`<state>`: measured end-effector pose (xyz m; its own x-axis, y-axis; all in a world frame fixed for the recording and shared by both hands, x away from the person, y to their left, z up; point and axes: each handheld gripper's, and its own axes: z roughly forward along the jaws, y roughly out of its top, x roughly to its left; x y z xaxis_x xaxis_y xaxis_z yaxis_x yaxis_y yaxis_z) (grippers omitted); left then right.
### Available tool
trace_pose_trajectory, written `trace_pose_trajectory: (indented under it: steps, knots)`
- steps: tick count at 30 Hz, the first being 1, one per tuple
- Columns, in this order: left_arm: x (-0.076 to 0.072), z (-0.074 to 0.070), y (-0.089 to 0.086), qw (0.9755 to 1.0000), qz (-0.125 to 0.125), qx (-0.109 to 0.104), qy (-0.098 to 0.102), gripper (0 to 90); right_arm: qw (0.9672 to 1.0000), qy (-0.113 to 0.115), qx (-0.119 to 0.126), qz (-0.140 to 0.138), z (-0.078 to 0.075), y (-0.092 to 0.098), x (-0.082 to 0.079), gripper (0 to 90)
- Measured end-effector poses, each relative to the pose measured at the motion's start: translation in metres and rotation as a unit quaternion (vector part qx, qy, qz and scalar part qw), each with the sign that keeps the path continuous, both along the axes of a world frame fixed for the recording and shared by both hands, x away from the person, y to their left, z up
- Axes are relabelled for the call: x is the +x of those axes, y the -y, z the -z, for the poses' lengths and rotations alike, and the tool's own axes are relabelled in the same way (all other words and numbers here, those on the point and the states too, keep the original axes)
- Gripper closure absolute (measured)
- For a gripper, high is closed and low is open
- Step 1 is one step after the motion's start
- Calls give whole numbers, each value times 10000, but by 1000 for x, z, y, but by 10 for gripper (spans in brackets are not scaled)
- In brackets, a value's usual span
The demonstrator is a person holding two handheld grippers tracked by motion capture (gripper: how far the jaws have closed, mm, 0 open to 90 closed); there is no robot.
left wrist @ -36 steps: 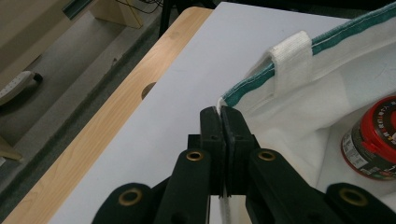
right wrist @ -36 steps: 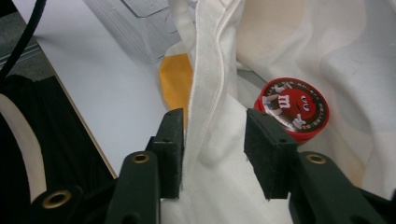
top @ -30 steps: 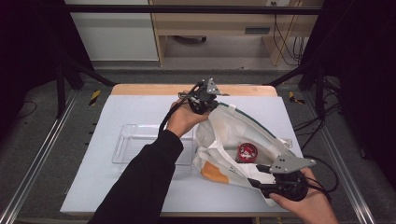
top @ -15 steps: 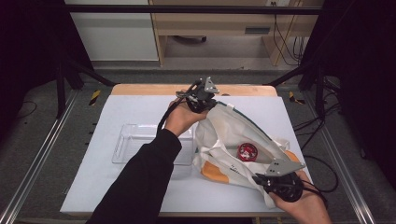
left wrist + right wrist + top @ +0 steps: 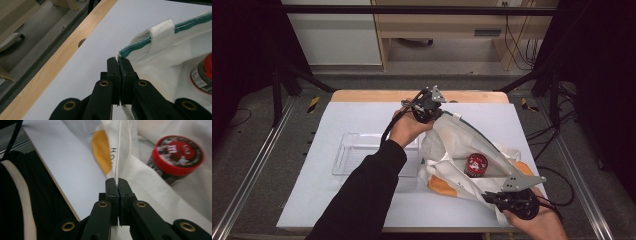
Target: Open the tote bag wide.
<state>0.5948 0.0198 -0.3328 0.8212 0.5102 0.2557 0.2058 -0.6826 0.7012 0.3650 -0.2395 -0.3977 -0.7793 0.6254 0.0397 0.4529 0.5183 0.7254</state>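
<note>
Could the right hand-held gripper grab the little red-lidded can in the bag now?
Probably not yet. The right hand-held gripper is shut on the edge of the white cloth bag, so it is busy. The round red-lidded can sits uncovered nearby, so the way looks free once it lets go.

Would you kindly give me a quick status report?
Left gripper shut on bag rim. Right gripper just closed on bag edge. Red-lidded can inside. Nothing obstructing.

The right gripper (image 5: 490, 198) sits lower and nearer the table's front edge than a second ago. Its jaws, open then, have just been closing and now pinch the near rim of the white cloth bag (image 5: 462, 137), pulling that rim toward the person.
</note>
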Motion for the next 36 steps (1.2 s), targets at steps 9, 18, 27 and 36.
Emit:
trace_pose_trajectory:
  steps: [9,18,27,36]
  knots:
    - [14,14,11,9997,-229,81,-72,887,9999,-7,-89,-125,8,-5,-10,893]
    - [20,27,20,9994,-238,164,-206,886,9999,-82,-99,-74,21,0,-8,894]
    - [20,36,24,9988,-229,317,-289,886,9998,-194,-59,22,29,8,-5,894]
    - [18,44,25,9983,-233,408,-342,886,9997,-248,-16,81,32,11,-3,893]
